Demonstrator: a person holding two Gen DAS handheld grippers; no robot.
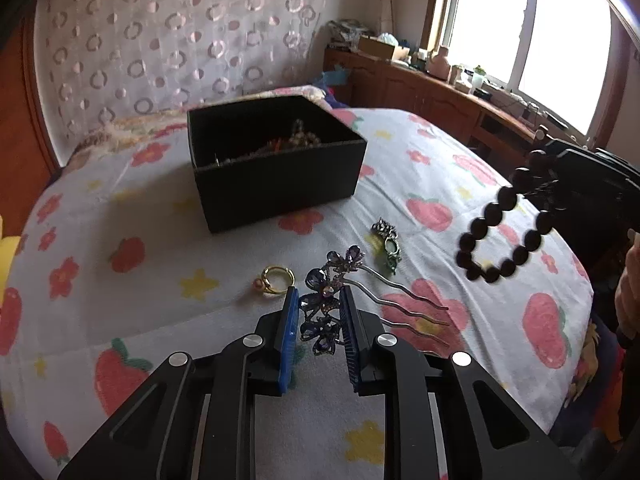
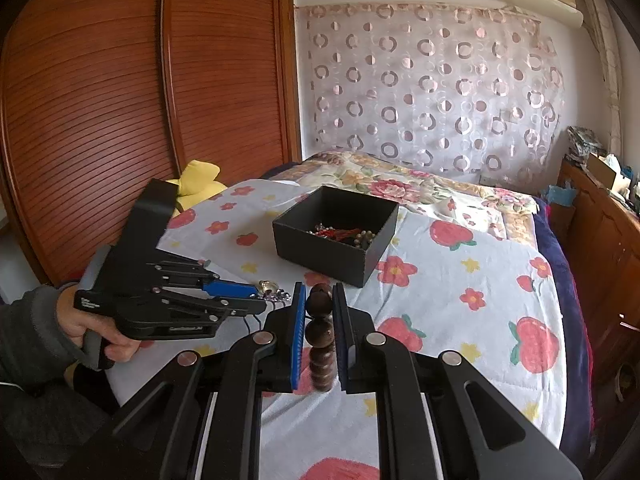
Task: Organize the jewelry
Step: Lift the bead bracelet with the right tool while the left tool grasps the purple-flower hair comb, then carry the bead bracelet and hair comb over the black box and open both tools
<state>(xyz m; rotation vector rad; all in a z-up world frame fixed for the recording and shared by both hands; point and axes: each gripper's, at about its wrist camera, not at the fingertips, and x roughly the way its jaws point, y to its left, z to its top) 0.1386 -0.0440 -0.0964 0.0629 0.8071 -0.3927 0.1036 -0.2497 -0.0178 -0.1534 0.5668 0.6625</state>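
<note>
1. Gold ring (image 1: 276, 279) on the bed (image 1: 208, 240): small, hard, slippery; pinch its band.
2. Left gripper (image 1: 319, 312) fingers pinch the hairpin (image 1: 326, 304) by its fragile-looking flower head.
3. Right gripper (image 2: 319, 320) fingers pinch the bead bracelet (image 2: 320, 340), hanging limp; black box (image 2: 336, 232) lies ahead.

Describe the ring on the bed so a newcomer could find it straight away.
Start at the black box on the flowered bedspread and come toward the left tongs. Just left of their blue pad lies the gold ring. It alone is a plain gold band; the purple hairpin and green brooch are ornate.
</note>
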